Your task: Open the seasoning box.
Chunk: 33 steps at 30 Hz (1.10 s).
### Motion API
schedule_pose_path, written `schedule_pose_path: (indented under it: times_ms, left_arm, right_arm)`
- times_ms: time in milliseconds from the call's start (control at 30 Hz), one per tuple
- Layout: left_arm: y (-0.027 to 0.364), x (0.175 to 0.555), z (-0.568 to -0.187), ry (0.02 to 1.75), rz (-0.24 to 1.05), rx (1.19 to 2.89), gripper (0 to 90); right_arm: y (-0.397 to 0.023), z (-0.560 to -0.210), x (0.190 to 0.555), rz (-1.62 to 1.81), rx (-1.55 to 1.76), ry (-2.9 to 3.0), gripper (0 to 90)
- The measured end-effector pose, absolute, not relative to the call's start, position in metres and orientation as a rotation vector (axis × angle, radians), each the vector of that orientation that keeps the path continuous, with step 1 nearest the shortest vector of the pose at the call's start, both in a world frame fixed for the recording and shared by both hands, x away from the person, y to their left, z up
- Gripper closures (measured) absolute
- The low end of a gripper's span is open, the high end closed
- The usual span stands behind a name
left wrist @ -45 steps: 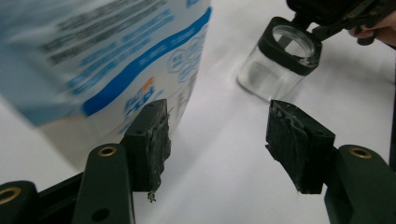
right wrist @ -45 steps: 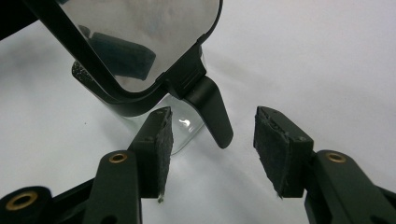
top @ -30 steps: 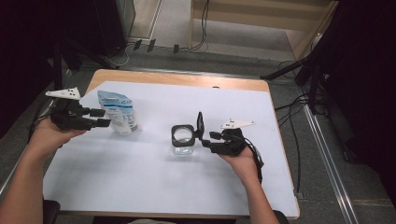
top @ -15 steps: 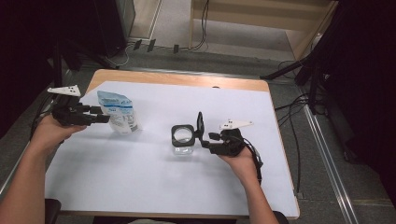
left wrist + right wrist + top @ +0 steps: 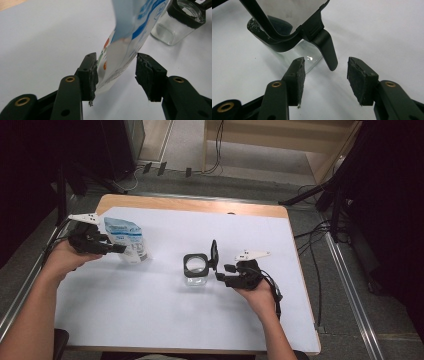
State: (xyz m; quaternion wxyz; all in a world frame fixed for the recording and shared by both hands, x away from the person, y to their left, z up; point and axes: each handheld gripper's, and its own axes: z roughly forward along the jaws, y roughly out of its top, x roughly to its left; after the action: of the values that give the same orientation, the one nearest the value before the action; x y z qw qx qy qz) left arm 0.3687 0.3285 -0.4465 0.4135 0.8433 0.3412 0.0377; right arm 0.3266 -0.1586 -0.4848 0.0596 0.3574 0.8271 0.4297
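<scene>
**Pouch between the claws, jar waiting**

My left gripper [image 5: 116, 72] has just been closing — the pouch's [image 5: 130, 32] lower edge sits between its jaws, one pad [image 5: 93, 72] touching, the other clear, so nothing is clamped yet. The right gripper [image 5: 325, 75] stands released beside the jar's [image 5: 294, 53] flipped lid [image 5: 214, 254].

One pouch near the worktop's [image 5: 150, 320] left edge, one glass jar mid-worktop. I judge the pouch light, soft, slippery — best pinched at its stiffer sealed edge; the jar is hard and breakable.
</scene>
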Motion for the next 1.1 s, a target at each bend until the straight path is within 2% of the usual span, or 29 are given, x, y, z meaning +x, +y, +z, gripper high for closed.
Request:
schedule_pose_path:
  times_ms: [467,600,1100]
  left_arm:
    - [0.323,0.368,-0.444,0.795,0.112,2.143,82.4]
    - [0.317,0.368,-0.443,0.769,0.112,2.146,88.2]
    - [0.311,0.365,-0.437,0.789,0.068,2.121,90.0]
  right_arm:
    - [-0.16,-0.485,0.325,1.297,1.088,2.498,50.7]
    - [-0.16,-0.486,0.325,1.298,1.089,2.499,50.8]
    - [-0.159,-0.485,0.325,1.322,1.085,2.502,52.4]
